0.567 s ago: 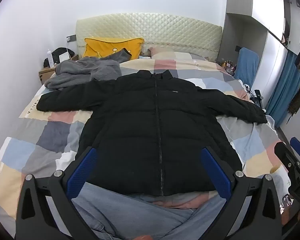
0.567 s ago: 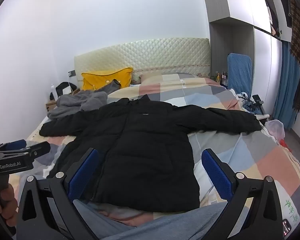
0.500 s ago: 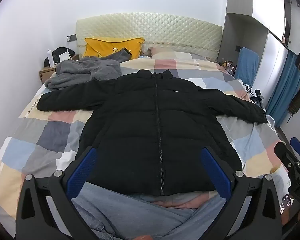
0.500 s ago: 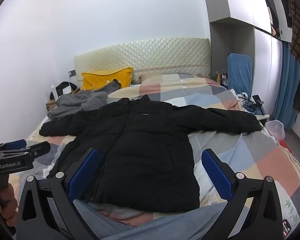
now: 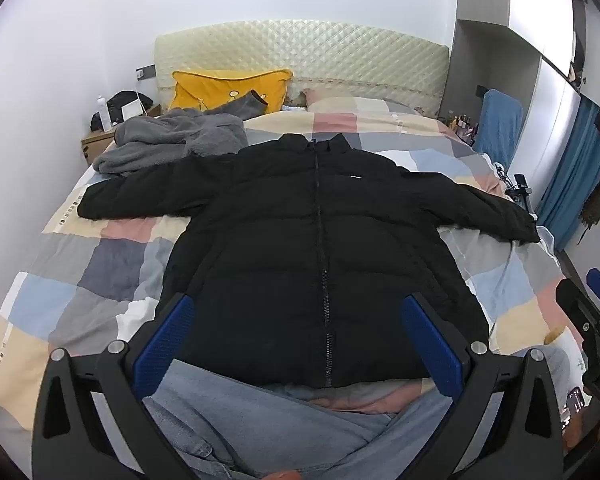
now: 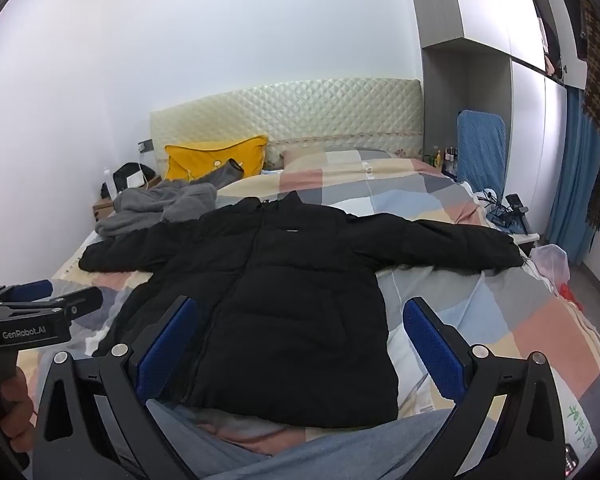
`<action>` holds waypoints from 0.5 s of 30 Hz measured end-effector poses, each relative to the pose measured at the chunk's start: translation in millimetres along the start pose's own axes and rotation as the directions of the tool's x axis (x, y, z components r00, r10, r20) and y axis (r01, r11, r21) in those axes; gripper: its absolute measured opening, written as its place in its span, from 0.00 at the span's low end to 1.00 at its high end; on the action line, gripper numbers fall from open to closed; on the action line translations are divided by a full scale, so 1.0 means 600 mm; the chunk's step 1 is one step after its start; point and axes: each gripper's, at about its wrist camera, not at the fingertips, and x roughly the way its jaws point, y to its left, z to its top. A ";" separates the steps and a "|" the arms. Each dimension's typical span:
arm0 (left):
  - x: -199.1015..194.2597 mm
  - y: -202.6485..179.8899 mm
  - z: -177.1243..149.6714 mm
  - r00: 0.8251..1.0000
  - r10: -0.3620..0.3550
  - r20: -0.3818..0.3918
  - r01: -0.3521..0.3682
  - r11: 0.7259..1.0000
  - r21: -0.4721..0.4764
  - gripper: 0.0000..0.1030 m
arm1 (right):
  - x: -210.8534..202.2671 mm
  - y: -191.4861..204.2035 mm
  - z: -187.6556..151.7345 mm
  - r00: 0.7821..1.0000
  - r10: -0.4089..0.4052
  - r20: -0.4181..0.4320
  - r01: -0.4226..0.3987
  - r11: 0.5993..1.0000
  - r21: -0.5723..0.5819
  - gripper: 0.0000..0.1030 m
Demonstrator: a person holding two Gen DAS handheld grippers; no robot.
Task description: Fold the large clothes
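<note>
A black puffer jacket (image 5: 312,248) lies flat and face up on the bed, zipped, both sleeves spread out sideways; it also shows in the right wrist view (image 6: 284,292). My left gripper (image 5: 300,344) is open and empty, held above the jacket's hem. My right gripper (image 6: 300,344) is open and empty, also near the hem, to the right of the left one. The left gripper's body (image 6: 24,316) shows at the left edge of the right wrist view. The right gripper's body (image 5: 592,328) shows at the right edge of the left wrist view.
The bed has a checked cover (image 5: 100,264). A grey fleece garment (image 5: 172,140) and a yellow pillow (image 5: 228,88) lie near the headboard. A bedside table (image 5: 100,144) stands at left. A blue chair (image 6: 480,148) and curtain (image 6: 572,184) are at right. My jeans-clad legs (image 5: 260,428) are at the bottom.
</note>
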 end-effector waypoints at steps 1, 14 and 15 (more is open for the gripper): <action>0.000 0.000 0.000 1.000 0.003 0.001 -0.003 1.000 0.002 1.00 | 0.001 0.000 -0.001 1.000 0.002 -0.001 -0.002 1.000 -0.002 1.00; 0.001 0.010 0.000 1.000 0.025 0.000 -0.025 1.000 0.004 1.00 | 0.013 0.011 -0.006 1.000 -0.005 -0.024 0.005 1.000 -0.003 1.00; 0.001 0.011 -0.001 1.000 0.027 0.000 -0.027 1.000 0.005 1.00 | 0.013 0.011 -0.007 1.000 -0.005 -0.021 0.005 1.000 -0.003 1.00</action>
